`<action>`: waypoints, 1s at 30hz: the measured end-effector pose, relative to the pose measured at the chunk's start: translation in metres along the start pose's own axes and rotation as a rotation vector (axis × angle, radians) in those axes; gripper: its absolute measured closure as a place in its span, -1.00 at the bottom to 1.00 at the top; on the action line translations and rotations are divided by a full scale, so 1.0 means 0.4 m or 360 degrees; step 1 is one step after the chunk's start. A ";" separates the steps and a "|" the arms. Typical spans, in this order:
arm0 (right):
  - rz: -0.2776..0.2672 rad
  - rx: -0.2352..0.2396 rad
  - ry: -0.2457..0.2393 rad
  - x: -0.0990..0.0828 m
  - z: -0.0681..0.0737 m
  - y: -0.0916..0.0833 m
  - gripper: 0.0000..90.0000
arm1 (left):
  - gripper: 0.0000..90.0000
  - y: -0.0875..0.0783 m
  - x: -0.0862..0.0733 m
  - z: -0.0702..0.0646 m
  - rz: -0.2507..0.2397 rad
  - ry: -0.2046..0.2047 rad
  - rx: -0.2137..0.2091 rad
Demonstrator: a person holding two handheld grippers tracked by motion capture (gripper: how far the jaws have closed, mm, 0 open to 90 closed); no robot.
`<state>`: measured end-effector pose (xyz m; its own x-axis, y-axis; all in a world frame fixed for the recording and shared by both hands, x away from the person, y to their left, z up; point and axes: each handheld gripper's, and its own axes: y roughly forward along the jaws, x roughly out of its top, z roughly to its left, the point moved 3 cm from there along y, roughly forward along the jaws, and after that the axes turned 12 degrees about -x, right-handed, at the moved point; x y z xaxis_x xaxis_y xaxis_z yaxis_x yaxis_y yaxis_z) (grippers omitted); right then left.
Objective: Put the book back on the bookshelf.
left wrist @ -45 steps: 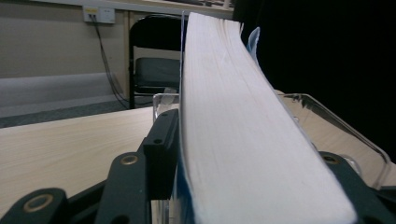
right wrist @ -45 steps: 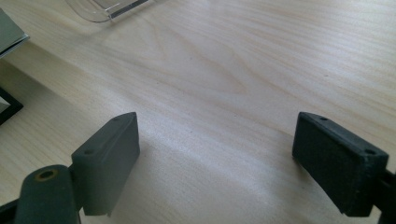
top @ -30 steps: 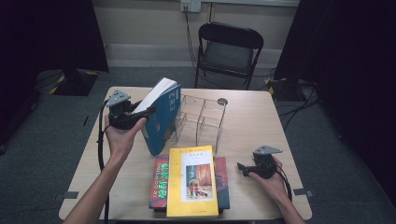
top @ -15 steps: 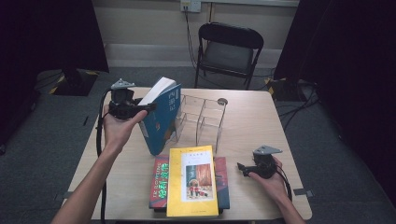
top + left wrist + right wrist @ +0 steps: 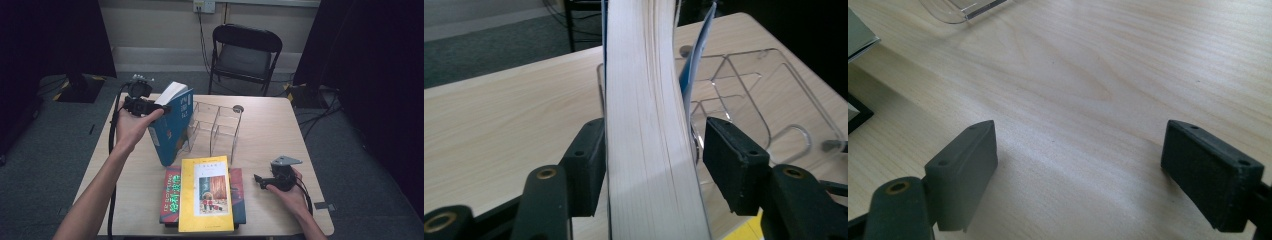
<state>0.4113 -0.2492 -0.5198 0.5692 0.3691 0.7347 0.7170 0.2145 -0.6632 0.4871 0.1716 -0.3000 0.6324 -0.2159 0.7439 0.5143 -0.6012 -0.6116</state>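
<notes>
Left gripper view: left gripper [image 5: 651,155] jaws just opening, gap beside blue book [image 5: 644,125] pages (unresolved from high view); right gripper [image 5: 1093,165] wide apart, empty.

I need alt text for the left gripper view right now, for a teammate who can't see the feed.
A thick blue-covered book stands on edge between the left gripper's two black jaws, page edges facing the camera; the jaws have just been opening, and a gap shows at the right-hand one. Behind it, a clear acrylic rack sits on the pale wooden table.
</notes>
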 end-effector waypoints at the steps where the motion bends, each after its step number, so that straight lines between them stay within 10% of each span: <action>1: 0.0000 0.0001 -0.0001 0.000 0.000 0.000 -0.67 | -0.02 0.003 0.013 -0.004 0.0047 -0.0003 0.0028; 12: -0.0002 0.0003 -0.0002 0.000 0.000 0.000 -0.67 | 0.10 0.045 0.057 0.006 0.0433 -0.0047 0.0069; 30: -0.0005 0.0014 -0.0009 0.000 0.000 0.000 -0.67 | 0.24 0.090 0.067 0.029 0.0627 -0.0087 0.0054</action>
<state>0.4116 -0.2491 -0.5198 0.5649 0.3734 0.7358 0.7150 0.2236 -0.6624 0.5292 0.1531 -0.3053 0.8146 -0.3830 0.4355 0.2443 -0.4545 -0.8566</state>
